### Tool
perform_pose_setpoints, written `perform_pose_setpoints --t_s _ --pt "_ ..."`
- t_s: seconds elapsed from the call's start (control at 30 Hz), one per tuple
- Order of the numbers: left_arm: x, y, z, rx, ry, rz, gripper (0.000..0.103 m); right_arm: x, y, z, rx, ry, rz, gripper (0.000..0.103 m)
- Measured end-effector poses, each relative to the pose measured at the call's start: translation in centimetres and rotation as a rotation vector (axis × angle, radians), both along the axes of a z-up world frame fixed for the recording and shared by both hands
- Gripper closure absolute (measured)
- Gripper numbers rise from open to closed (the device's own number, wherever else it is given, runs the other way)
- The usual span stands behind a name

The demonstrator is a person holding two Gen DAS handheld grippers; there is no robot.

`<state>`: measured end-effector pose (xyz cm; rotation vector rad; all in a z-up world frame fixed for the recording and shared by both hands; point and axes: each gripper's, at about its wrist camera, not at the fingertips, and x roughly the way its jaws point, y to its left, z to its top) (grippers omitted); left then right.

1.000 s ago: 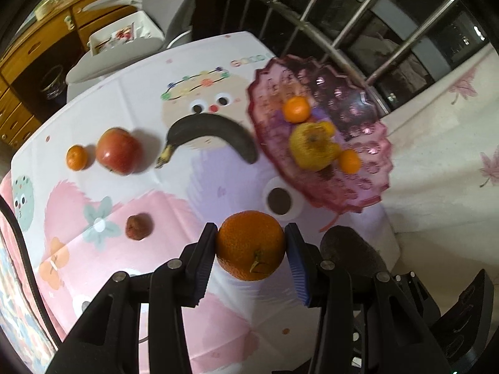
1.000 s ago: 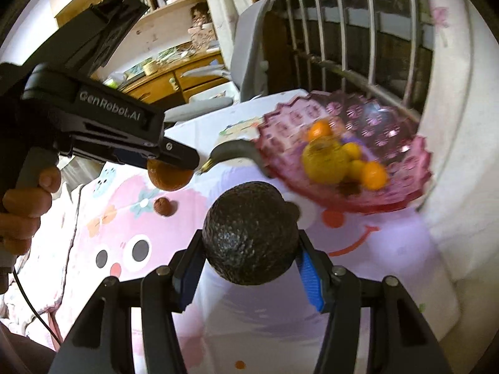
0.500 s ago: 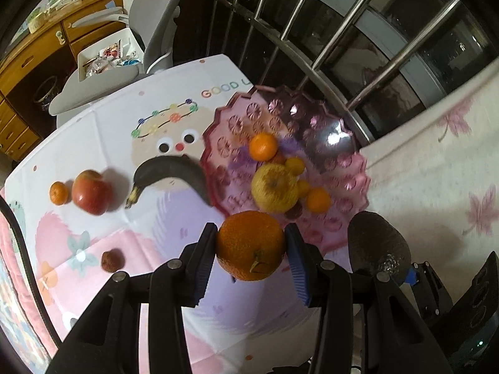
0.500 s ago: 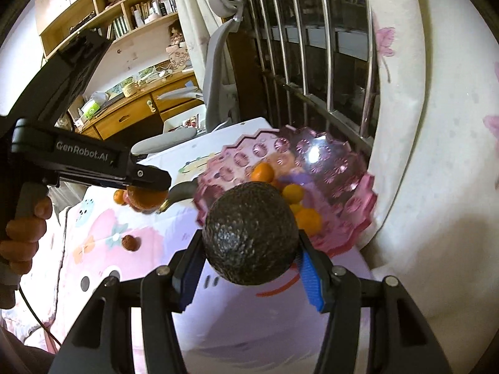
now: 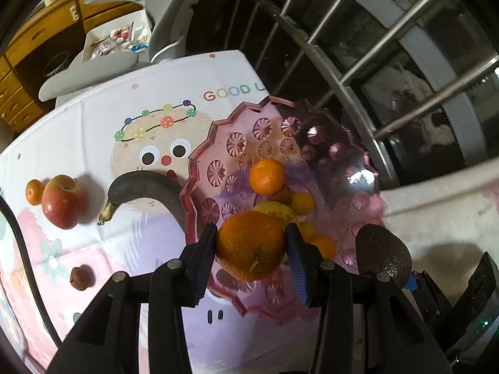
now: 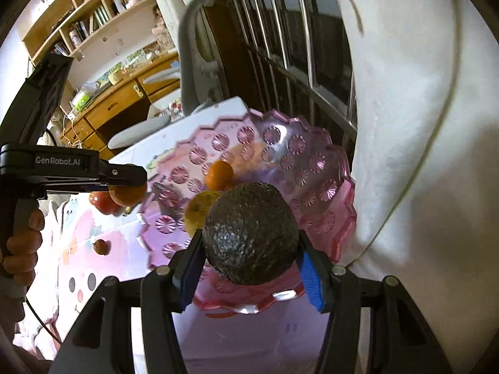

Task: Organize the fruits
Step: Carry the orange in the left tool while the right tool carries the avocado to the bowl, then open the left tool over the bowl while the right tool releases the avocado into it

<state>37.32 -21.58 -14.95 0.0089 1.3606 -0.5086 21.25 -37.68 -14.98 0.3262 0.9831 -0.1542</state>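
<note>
We see our left hand-held gripper squeezing a round orange fruit over the near edge of the pink glass fruit bowl. Our right hand-held gripper squeezes a dark bumpy avocado over the bowl too.

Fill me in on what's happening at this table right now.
A person is sorting fruit into a pink glass bowl with a pair of tongs in each hand. The left tongs grip an orange, and the right tongs grip a dark avocado; both hang over the bowl's near side. Several small citrus fruits already lie in the bowl. An apple, a blackened banana and two small fruits are on the tablecloth.
</note>
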Motion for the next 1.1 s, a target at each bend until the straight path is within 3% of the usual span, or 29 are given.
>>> perform_pose_setpoints --t_s 0.27,0.5,0.63,0.77,1.1 --pt "1.3 -1.6 -2.9 0.033 0.041 0.043 0.060 2.1 -2.1 -2.5 0.073 0.078 0.024 0.047" --pt "1.7 -2.3 -3.8 0.034 0.054 0.044 0.060 3.2 -2.8 -3.8 0.126 0.112 0.029 0.047" --pt "1.8 -2.5 -3.6 0.022 0.047 0.041 0.059 3.2 -3.0 -4.0 0.133 0.124 0.021 0.046" --pt "1.7 -2.4 -2.9 -0.005 0.022 0.037 0.042 3.0 -3.3 -4.1 0.145 0.136 -0.001 0.046" --pt "0.5 -0.5 0.2 -0.045 -0.023 0.046 0.035 1.9 -2.8 -2.3 0.154 0.094 -0.037 0.045"
